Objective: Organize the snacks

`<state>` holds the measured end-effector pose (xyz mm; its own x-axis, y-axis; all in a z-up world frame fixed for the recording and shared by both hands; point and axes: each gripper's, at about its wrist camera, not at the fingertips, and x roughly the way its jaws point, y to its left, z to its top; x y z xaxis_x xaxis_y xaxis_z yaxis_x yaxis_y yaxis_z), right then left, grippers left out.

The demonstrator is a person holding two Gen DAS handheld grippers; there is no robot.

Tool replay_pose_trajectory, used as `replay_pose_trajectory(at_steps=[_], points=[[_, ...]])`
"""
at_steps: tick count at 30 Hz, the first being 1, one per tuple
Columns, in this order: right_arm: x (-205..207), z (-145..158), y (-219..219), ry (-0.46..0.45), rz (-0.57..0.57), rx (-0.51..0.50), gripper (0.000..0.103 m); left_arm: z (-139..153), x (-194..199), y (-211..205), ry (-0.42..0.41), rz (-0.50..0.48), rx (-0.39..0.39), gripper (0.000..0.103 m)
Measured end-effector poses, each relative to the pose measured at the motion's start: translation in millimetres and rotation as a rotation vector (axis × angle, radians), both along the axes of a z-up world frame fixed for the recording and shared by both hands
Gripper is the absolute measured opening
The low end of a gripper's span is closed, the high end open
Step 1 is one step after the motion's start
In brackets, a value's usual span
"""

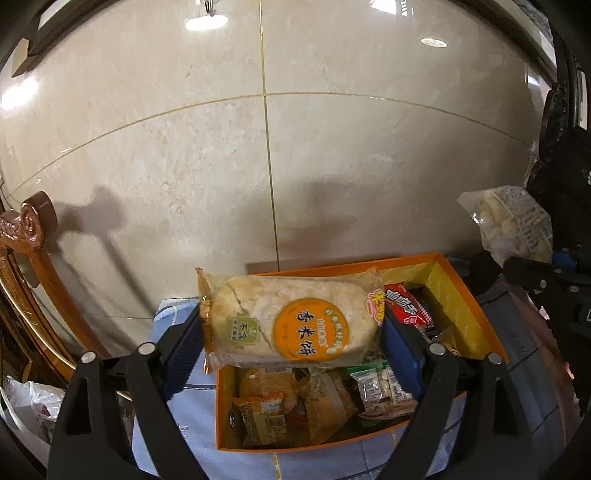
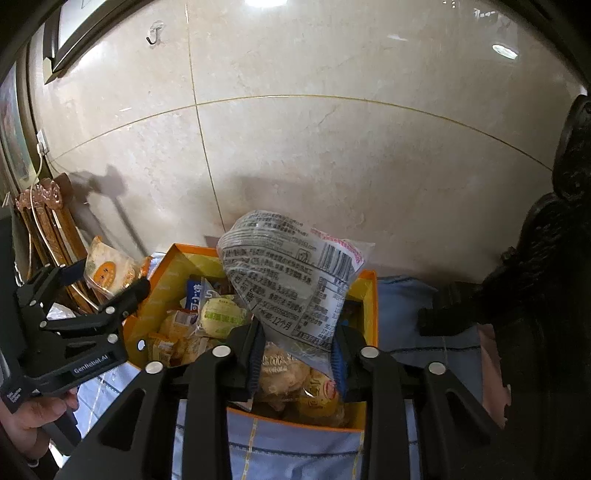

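My left gripper (image 1: pixel 291 328) squeezes a rice cracker pack (image 1: pixel 291 325) over the orange box (image 1: pixel 476 306), and my right gripper (image 2: pixel 297 354) seems to pinch a clear snack bag (image 2: pixel 291 273).

- Straight ahead at 12 o'clock I've got a big glossy beige marble wall (image 1: pixel 332 155) with thin gold grout lines (image 1: pixel 267 147) crossing it.
- Ceiling lights bounce off it as bright spots (image 1: pixel 206 23) up top.
- Little hook (image 2: pixel 154 35) stuck on the wall around 11 o'clock.
- Carved wooden furniture with a scroll end (image 1: pixel 33 225) at 9 o'clock.
- Dark carved piece (image 2: pixel 554 258) at 3 o'clock.
- Light blue cloth with stitched lines (image 2: pixel 295 454) down at 6 o'clock.
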<state>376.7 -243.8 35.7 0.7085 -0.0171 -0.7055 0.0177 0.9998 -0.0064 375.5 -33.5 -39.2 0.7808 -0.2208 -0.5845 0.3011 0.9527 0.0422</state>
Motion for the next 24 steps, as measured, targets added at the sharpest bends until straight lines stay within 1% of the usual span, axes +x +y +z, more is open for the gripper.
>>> replay_pose_trajectory(at_steps=[1,2,3,4,5,7,10,13,16,18,24], points=[[3.8,-1.5,0.9,0.002,0.0,-0.013,0.074,-2.4,3.8,0.8,0.013,0.003,-0.024,0.098],[5.4,-1.8,1.3,0.001,-0.016,-0.039,0.083,-4.5,7.1,1.1,0.03,0.01,-0.033,0.099],[5.8,-0.6,1.8,-0.003,-0.039,-0.07,0.088,-8.5,12.2,2.2,0.069,0.021,-0.046,0.099],[4.6,1.0,1.3,-0.013,-0.045,-0.076,0.088,-11.4,14.8,4.1,0.102,0.032,-0.06,0.099],[1.2,3.9,-1.4,-0.022,-0.044,-0.058,0.088,-13.0,15.2,5.3,0.119,0.038,-0.066,0.099],[-5.9,6.2,-6.3,-0.028,-0.054,-0.038,0.089,-15.3,10.9,7.9,0.133,0.051,-0.057,0.099],[-18.7,6.7,-12.1,-0.018,-0.063,-0.002,0.089,-13.7,-5.6,9.8,0.122,0.046,-0.039,0.099],[-41.9,5.7,-11.2,-0.022,-0.054,0.048,0.089,-11.5,-26.9,11.5,0.107,0.031,-0.036,0.099],[-64.3,3.1,-6.3,-0.024,-0.038,0.071,0.089,-8.7,-49.6,7.3,0.088,0.033,0.01,0.099],[-82.3,-1.8,-1.3,-0.014,-0.029,0.084,0.089,-5.9,-67.2,4.3,0.073,0.004,0.021,0.099],[-129.5,-13.8,11.0,0.001,-0.01,0.098,0.089,5.9,-108.9,6.3,0.046,-0.032,-0.012,0.099]])
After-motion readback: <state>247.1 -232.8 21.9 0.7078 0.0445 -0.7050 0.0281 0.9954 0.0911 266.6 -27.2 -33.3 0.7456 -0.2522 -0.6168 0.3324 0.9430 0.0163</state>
